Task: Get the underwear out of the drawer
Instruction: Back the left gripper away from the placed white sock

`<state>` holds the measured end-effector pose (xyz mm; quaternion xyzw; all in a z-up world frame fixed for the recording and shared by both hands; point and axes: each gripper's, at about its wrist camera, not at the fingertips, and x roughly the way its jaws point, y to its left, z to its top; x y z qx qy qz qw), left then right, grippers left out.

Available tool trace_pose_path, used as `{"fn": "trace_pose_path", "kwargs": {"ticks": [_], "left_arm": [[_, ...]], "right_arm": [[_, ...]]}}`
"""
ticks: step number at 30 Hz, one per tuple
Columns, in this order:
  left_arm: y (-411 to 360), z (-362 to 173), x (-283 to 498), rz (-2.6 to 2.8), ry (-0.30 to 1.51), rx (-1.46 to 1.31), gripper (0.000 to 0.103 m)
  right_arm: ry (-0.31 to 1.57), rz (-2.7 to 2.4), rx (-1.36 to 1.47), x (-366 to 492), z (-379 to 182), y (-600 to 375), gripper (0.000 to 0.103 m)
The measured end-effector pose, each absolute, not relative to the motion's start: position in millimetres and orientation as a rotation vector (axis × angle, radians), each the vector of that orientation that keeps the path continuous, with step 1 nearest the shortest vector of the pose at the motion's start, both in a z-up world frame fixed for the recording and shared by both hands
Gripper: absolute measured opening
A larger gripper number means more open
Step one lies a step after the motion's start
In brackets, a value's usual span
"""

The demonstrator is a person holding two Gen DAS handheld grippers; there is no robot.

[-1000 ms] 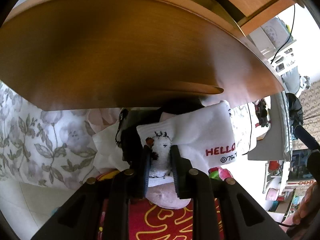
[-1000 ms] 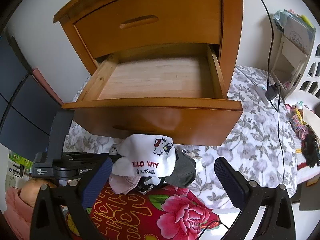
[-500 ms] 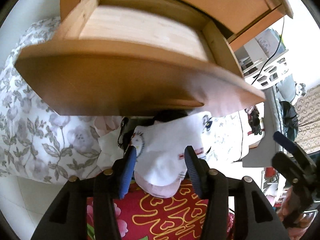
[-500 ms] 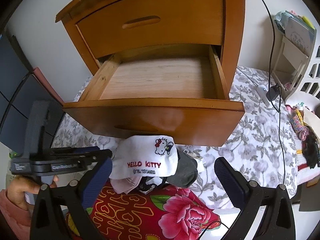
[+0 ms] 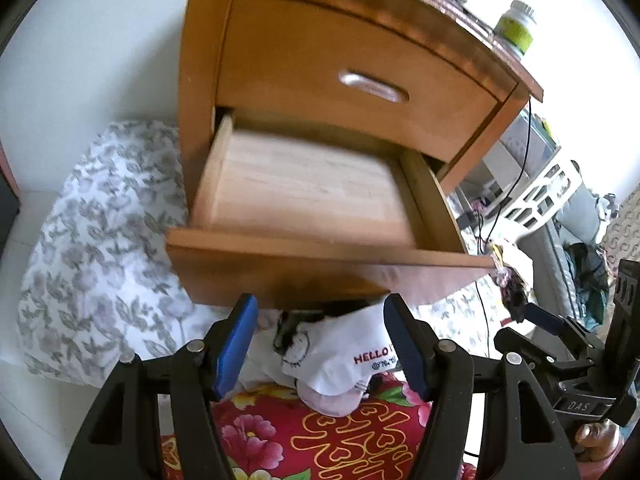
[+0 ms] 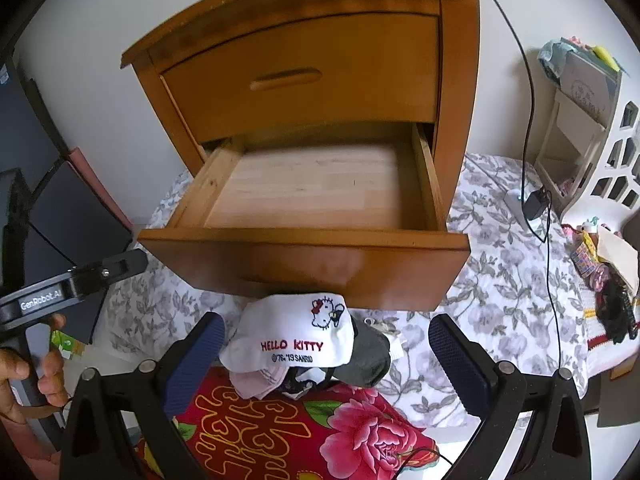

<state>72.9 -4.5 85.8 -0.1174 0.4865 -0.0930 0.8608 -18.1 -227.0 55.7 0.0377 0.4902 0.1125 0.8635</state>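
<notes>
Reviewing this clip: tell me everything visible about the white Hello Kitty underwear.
The white Hello Kitty underwear looks like soft white fabric, with an embroidered cat face wearing a red bow and red HELLO KITTY lettering above a small dark copyright line. It lies crumpled on top of a small pile of garments, pink, grey and dark, on the red floral cloth, just below the open drawer's front. No gripper touches it.
</notes>
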Motion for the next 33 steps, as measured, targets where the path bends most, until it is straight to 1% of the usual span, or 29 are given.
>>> {"fn": "trace_pose_path", "kwargs": {"ticks": [1,3,14,16,24,33], "left_arm": [[-3.9,87.0,71.5,-0.186,1.014,-0.243,0.078],[-3.5,87.9,68.9,-0.165,0.996,-0.237,0.088],[-2.3,89.8,58.0,-0.054,0.944,-0.145,0.092],[-4.9,85.5,57.3,-0.036,0.956,-0.118,0.102],[-20.2,70.8,60.2,-0.025,1.002,-0.051,0.102],[-29.1,67.6,61.7,0.041,1.002,0.044,0.102]], "right_arm": [[1.023,0.235,0.079,-18.6,57.4,-226.6,0.103],[1.015,0.232,0.080,-19.3,60.7,-224.7,0.103],[1.018,0.176,0.089,-18.9,55.3,-227.0,0.103],[1.017,0.167,0.089,-18.5,54.6,-227.4,0.103],[1.035,0.164,0.084,-15.6,46.8,-224.6,0.103],[1.040,0.167,0.081,-13.7,43.8,-223.1,0.103]]}}
